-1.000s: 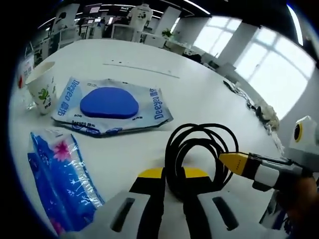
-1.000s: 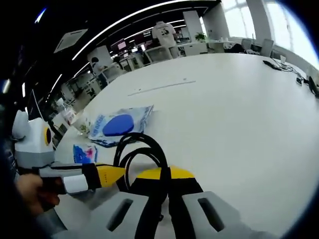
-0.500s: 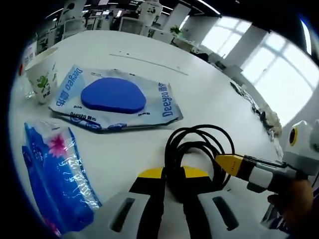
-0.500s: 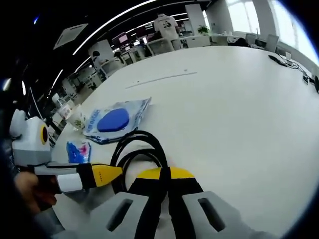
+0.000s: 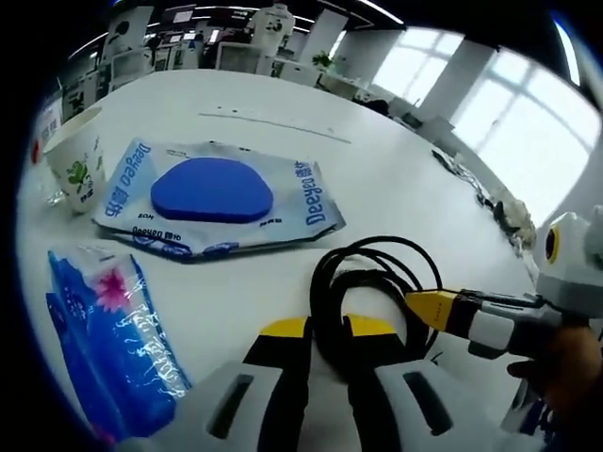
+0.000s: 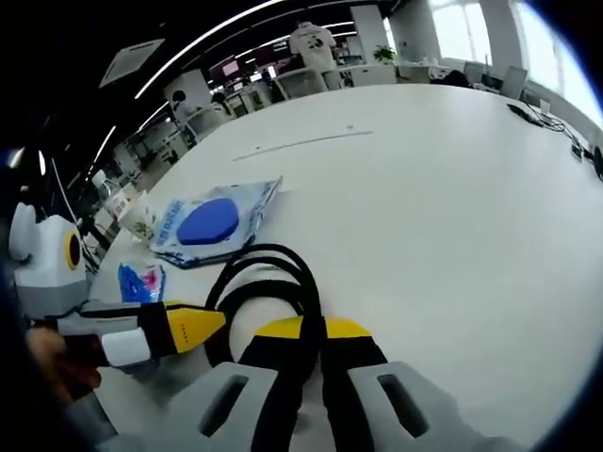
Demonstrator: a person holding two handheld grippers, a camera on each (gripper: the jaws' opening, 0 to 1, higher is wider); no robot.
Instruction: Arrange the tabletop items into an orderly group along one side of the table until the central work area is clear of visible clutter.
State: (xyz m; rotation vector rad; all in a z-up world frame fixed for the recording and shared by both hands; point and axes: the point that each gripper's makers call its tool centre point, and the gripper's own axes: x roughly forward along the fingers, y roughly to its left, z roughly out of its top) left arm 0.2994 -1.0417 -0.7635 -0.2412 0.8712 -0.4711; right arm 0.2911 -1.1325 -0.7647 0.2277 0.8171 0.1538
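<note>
We have both grippers pinched on the same coiled black cable: the left gripper has its yellow-tipped jaws pressed together on the near bend of the cable, and the right gripper clamps it likewise. The coil fans out ahead of each pair of jaws, its loops lying roughly flat on the white table. The relation that matters: the parked group lies ahead and to the left of the left gripper, so we judge the cable should travel that way, with the left hand nearer. There we see a glossy crinkled pouch with a blue oval pad, a blue plastic-wrapped packet nearer the jaws, and a paper cup beyond. The cable looks rubbery and springy; it may uncoil once let go.
</note>
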